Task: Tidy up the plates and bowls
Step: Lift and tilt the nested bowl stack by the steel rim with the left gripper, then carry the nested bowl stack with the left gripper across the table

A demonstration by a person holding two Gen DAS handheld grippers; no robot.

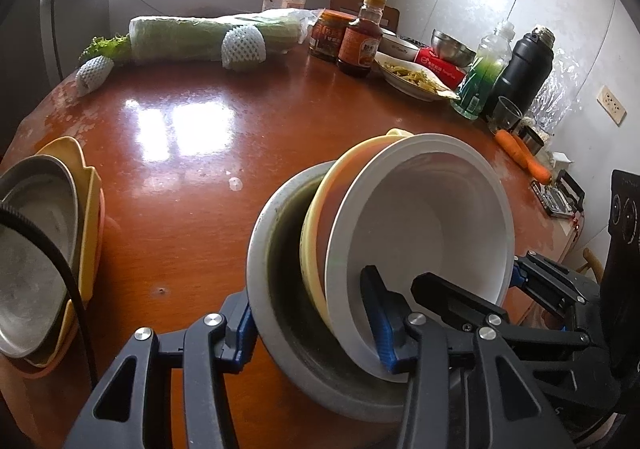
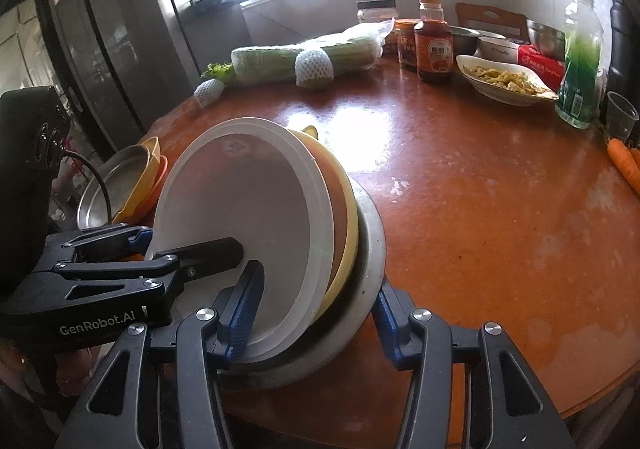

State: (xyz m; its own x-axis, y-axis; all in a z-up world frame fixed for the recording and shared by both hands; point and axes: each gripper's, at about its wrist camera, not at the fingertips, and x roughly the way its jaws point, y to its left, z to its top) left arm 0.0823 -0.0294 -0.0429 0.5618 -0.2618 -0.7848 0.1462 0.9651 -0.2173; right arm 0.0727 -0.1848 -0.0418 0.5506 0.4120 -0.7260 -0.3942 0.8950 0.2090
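Nested bowl stack point(image 1: 400, 249) tilted on edge, mouths facing the person, left gripper point(image 1: 312, 325) and right gripper point(image 2: 312, 317) both pinching its rims — bare table point(image 1: 192, 153) beyond, plate pile point(image 1: 48, 249) at left edge.

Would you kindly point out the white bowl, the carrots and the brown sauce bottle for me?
white bowl point(image 1: 424, 209), left wrist view, on its inner wall.
carrots point(image 1: 524, 157), left wrist view, on the middle of the nearer carrot.
brown sauce bottle point(image 2: 434, 49), right wrist view, on its label.
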